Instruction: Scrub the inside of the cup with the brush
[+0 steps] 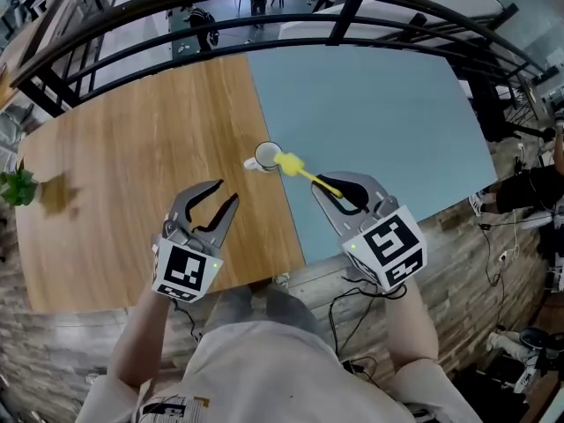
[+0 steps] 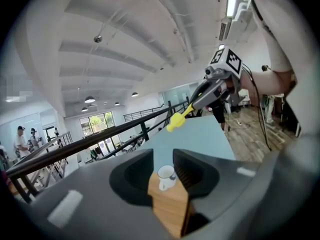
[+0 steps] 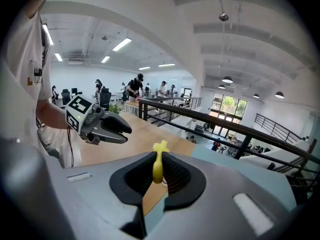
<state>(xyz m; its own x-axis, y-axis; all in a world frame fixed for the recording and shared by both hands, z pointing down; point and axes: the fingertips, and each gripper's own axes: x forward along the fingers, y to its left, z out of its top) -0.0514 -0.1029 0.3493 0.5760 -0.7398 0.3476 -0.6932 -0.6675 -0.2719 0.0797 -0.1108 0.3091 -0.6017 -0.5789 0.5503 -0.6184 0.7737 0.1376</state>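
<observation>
A small white cup (image 1: 264, 157) stands upright where the wooden half of the table (image 1: 132, 148) meets the blue half (image 1: 379, 113). My right gripper (image 1: 342, 188) is shut on the dark handle of a yellow brush (image 1: 291, 162). The brush's yellow head hangs just right of the cup's rim; I cannot tell whether it touches. My left gripper (image 1: 226, 192) hovers open and empty, nearer me than the cup and to its left. In the left gripper view the cup (image 2: 166, 177) shows in the gap between the jaws, farther out. In the right gripper view the brush (image 3: 158, 165) sticks out between the jaws.
A potted plant (image 1: 16, 186) sits at the table's left edge. A black railing (image 1: 264, 7) curves behind the table's far side. The table's near edge is just under both grippers. Cables lie on the floor at the right (image 1: 493, 236).
</observation>
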